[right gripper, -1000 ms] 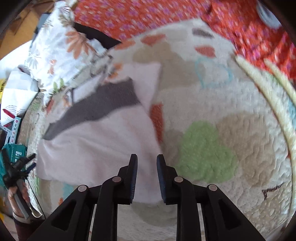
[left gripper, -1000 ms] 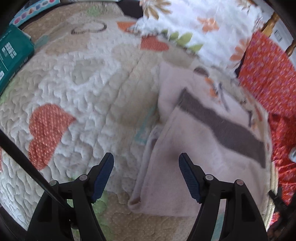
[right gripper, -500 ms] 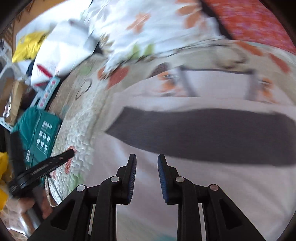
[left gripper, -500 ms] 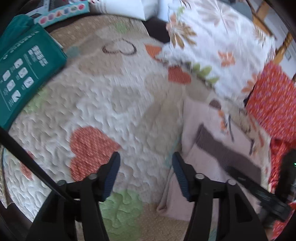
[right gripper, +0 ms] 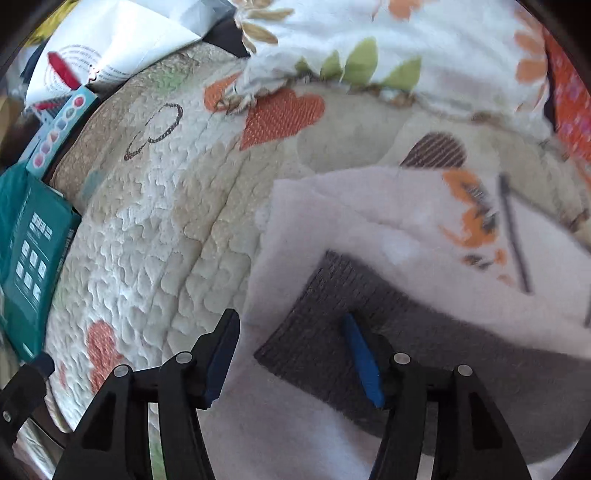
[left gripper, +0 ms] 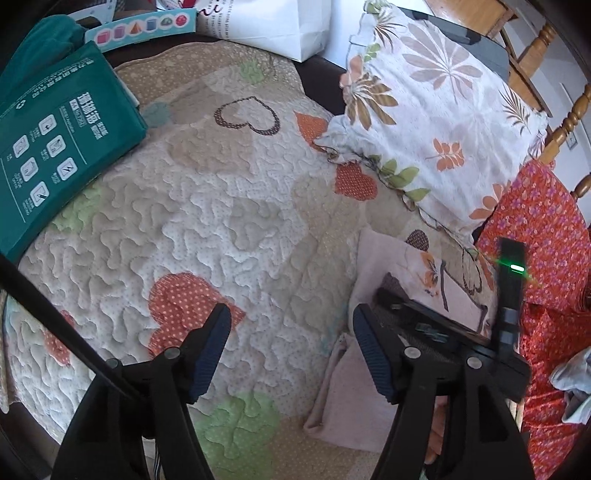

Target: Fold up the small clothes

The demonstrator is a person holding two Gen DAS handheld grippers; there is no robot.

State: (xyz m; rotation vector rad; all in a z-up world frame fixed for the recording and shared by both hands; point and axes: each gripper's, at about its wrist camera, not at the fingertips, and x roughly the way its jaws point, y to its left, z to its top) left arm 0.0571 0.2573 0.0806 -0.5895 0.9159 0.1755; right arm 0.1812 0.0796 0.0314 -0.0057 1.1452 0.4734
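Fingers on both grippers are spread wide, nothing clamped. Left gripper [left gripper: 291, 347] hovers over bare quilt [left gripper: 207, 229], garment just to its right; right gripper [right gripper: 295, 354] sits low over the garment, one pad over the dark grey band [right gripper: 351, 343], the other over quilt at the garment's left edge. Can't tell whether the pads touch the cloth. Garment: small pale pink piece [right gripper: 332, 221] with the grey band and an orange print, lying flat on the bed near the floral pillow [left gripper: 436, 122], a fold already in it (band side lies over the printed side). In the left wrist view the right tool crosses over the cloth. Step, my read: between folds, lining up a new grab. Next move needs the right fingers to drop onto the near-left corner and close on all layers, not just the top one; left should shift right to take the near edge, then both carry it over. Risk: pinching quilt along with cloth. Clutter at far left: green box [left gripper: 48, 144], white bag [left gripper: 280, 26]; red floral fabric [left gripper: 546, 240] at right.
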